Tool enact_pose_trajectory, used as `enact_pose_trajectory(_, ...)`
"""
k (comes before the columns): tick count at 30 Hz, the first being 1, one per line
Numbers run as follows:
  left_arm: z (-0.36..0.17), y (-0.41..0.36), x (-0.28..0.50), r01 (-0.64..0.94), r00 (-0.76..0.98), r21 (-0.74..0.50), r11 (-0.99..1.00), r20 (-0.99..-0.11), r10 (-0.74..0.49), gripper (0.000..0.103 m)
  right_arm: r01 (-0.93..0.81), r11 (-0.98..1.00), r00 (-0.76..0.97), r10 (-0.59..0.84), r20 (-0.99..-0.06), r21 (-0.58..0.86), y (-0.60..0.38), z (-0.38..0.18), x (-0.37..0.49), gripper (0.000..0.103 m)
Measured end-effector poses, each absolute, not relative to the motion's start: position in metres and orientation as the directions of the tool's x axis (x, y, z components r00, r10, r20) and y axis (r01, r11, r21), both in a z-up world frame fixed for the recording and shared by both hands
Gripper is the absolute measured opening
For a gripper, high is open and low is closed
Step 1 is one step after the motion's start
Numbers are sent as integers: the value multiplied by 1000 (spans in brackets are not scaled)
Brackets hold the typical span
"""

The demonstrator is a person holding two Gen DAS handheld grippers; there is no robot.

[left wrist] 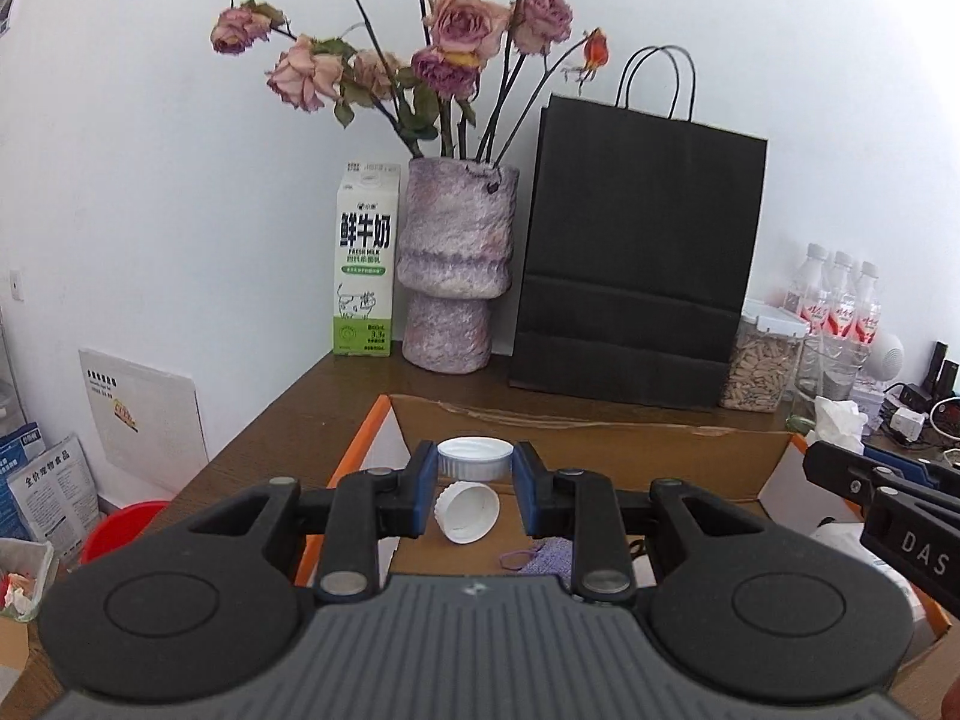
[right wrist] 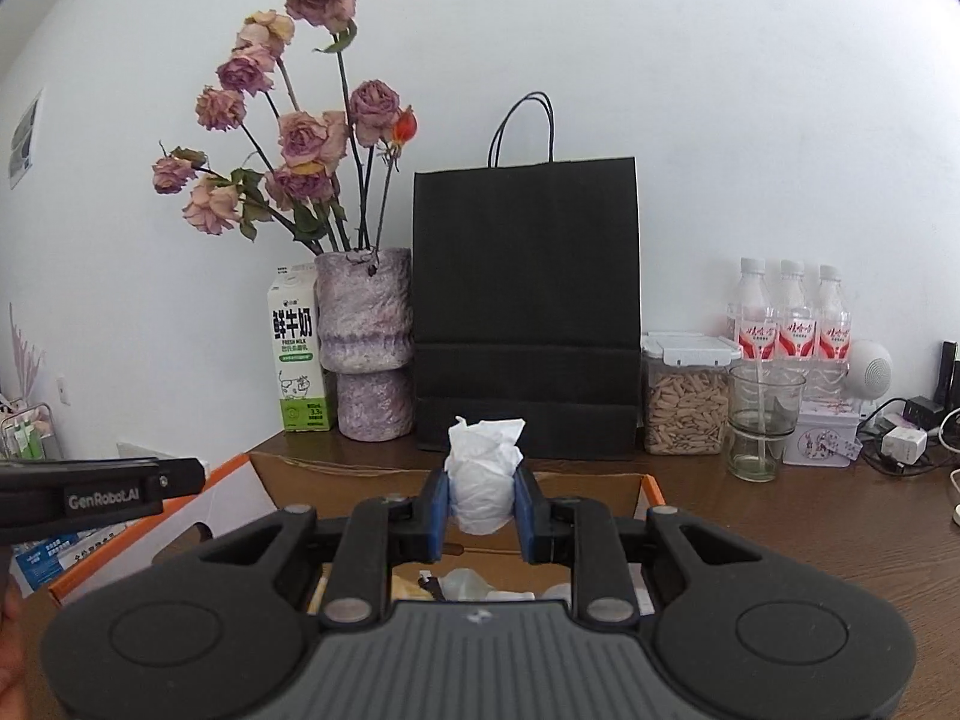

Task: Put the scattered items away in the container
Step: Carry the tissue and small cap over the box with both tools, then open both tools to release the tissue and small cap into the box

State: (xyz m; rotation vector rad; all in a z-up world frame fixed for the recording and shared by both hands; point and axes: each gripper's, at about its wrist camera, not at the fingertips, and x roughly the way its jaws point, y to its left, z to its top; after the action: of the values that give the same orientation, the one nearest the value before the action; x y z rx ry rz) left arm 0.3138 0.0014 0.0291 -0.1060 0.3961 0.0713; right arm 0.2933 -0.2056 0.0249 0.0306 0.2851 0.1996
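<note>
- A white ribbed cap [left wrist: 475, 459] is pinched between the blue pads of the left gripper [left wrist: 475, 483] and is held above the open cardboard box [left wrist: 600, 456].
- A second white cap [left wrist: 468, 510] is seen just below the held one — whether it lies on the box floor or hangs in the air cannot be told.
- On the box floor, a purple rubber band [left wrist: 517, 558] is seen beside a lilac knitted piece [left wrist: 549, 558].
- A crumpled white tissue [right wrist: 485, 474] is clamped between the pads of the right gripper [right wrist: 485, 507], whose jaws are pressed in as far as the wad allows; it is held over the near part of the box [right wrist: 600, 483].
- More pale items are glimpsed inside the box under the right gripper, but they are too hidden to be named.
- The box is set on a brown wooden table [right wrist: 810, 528], its orange-edged flaps folded outward.
- Behind the box, along the white wall, are stood a milk carton [left wrist: 365, 258], a mottled purple vase [left wrist: 456, 270] of dried roses [left wrist: 462, 24] and a black paper bag [left wrist: 636, 252].
- Further right — well apart from the box — a jar of seeds [right wrist: 684, 396], an empty glass [right wrist: 762, 420] and three water bottles [right wrist: 792, 324] are seen.
</note>
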Motion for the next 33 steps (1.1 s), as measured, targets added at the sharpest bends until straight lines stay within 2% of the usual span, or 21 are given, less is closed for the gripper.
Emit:
enact_pose_trajectory(6, 10, 14, 333, -104, 890, -104, 989, -453, 46, 27, -197, 979, 922, 201, -331, 45, -202, 8, 308, 21)
enact_pose_trajectory(17, 6, 10, 329, -84, 896, -75, 994, -441, 42, 29, -182, 983, 927, 184, -327, 37, -202, 6, 302, 24)
enact_pose_trajectory(18, 6, 9, 327, -81, 900, -70, 994, -433, 43, 30, -181, 983, 927, 183, -327, 38, -202, 7, 301, 28)
enact_pose_trajectory(19, 7, 8, 325, -79, 904, -67, 995, -425, 43, 36, -183, 982, 926, 187, -328, 41, -203, 7, 301, 33)
enact_pose_trajectory(20, 8, 8, 323, -75, 909, -64, 995, -414, 42, 54, -185, 982, 926, 190, -326, 48, -204, 7, 300, 53)
enact_pose_trajectory(21, 9, 7, 320, -76, 916, -61, 995, -399, 46, 68, -180, 982, 929, 188, -320, 54, -205, 7, 298, 79)
enact_pose_trajectory(22, 10, 7, 316, -80, 922, -60, 995, -383, 51, 94, -169, 984, 936, 178, -303, 54, -206, 8, 294, 89)
enact_pose_trajectory(23, 12, 7, 312, -80, 931, -59, 995, -361, 53, 103, -161, 986, 945, 168, -282, 50, -206, 9, 290, 98)
enact_pose_trajectory(26, 16, 7, 302, -73, 946, -63, 995, -322, 49, 103, -154, 987, 957, 159, -243, 39, -207, 13, 279, 103)
enact_pose_trajectory(33, 15, 5, 295, -86, 946, -48, 995, -317, 66, 103, -162, 986, 956, 166, -241, 36, -206, 13, 269, 103)
